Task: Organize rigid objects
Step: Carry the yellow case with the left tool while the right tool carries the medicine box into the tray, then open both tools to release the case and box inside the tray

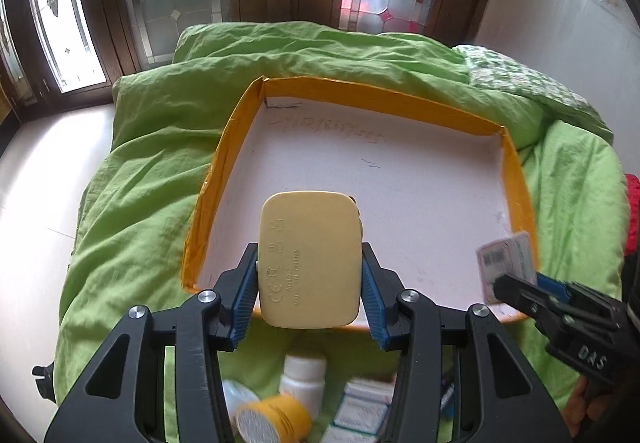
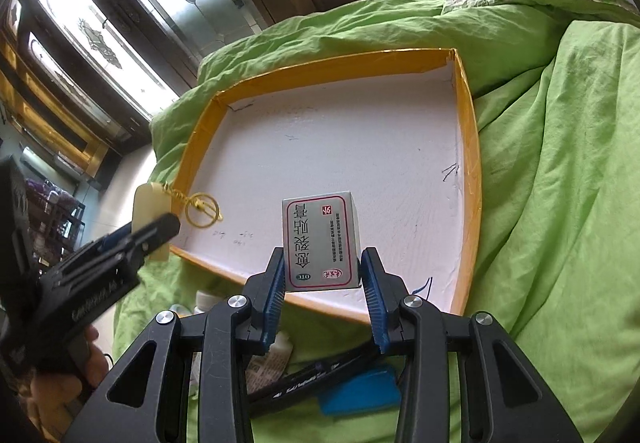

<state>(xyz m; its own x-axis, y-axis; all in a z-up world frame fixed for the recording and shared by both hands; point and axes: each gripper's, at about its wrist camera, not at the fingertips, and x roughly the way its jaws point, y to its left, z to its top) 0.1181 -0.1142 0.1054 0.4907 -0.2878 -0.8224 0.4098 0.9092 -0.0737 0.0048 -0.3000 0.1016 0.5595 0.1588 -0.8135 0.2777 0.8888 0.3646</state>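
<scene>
Left gripper (image 1: 310, 283) clamps my cream rounded plastic case (image 1: 308, 259), right gripper (image 2: 322, 279) the silver cardboard medicine box (image 2: 320, 241); both hang mid-frame over the yellow-rimmed white tray (image 2: 466, 147), likely for sorting inside.
</scene>
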